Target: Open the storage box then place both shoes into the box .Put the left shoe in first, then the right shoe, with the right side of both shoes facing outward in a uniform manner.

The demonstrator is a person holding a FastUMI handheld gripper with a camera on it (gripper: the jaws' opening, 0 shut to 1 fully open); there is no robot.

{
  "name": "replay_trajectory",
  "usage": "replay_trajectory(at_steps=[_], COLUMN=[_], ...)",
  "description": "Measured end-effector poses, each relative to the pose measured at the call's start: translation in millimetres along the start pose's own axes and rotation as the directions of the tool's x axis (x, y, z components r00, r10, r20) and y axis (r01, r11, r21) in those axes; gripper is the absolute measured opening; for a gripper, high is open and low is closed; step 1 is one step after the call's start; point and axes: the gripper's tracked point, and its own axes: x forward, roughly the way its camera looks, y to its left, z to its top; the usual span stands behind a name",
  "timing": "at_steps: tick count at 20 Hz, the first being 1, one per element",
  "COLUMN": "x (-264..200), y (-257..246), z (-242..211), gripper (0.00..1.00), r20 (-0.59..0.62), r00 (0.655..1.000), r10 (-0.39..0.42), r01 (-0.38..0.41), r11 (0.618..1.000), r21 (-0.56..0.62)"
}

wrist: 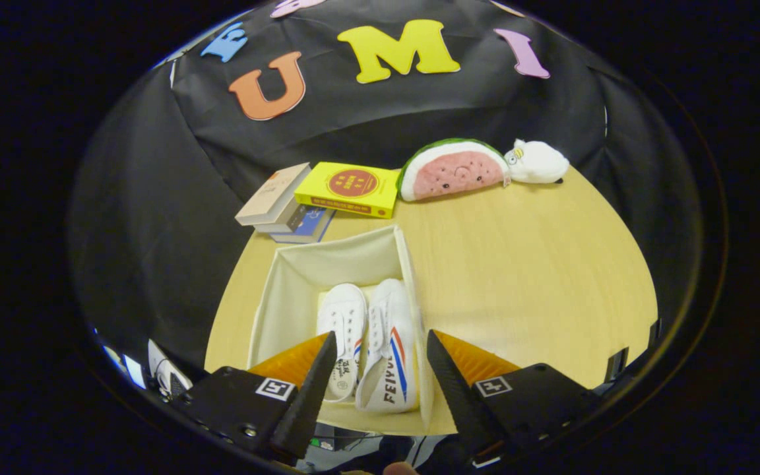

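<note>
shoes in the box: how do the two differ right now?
The shoe by the box's right wall lies tipped, its side with red and blue stripes and lettering facing up. The other shoe shows mostly its plain white laced top, stripes barely visible. The striped one sits between the open gripper's fingers; the other lies partly behind the left finger. Both are white, laced, toes pointing away.

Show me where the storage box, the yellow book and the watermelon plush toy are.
storage box [347, 256]: gripper view, on its far inner wall.
yellow book [351, 185]: gripper view, on its front cover.
watermelon plush toy [451, 175]: gripper view, on its pink face.
gripper [380, 366]: gripper view, fingers open above the box.
</note>
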Motion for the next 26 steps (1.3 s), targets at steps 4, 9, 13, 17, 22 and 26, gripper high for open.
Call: replay_trajectory(at_steps=[4, 9, 13, 17, 22, 26], x=[-31.1, -85.5, -134.2, -163.7, -191.1, -210.6], y=[-43.3, -96.9, -110.5, -95.2, -79.9, -68.5], z=[27.5, 63.1, 73.6, 64.5, 53.2, 45.8], gripper=[0.92, 0.92, 0.93, 0.94, 0.96, 0.95], r20=[0.127, 0.313, 0.433, 0.494, 0.561, 0.61], r00=[0.99, 0.941, 0.883, 0.845, 0.793, 0.75], r10=[-0.054, -0.128, -0.181, -0.204, -0.237, -0.258], r01=[0.06, 0.157, 0.227, 0.241, 0.262, 0.289], r11=[0.997, 0.985, 0.972, 0.97, 0.964, 0.956], r21=[-0.045, -0.071, -0.057, -0.012, 0.036, 0.049])
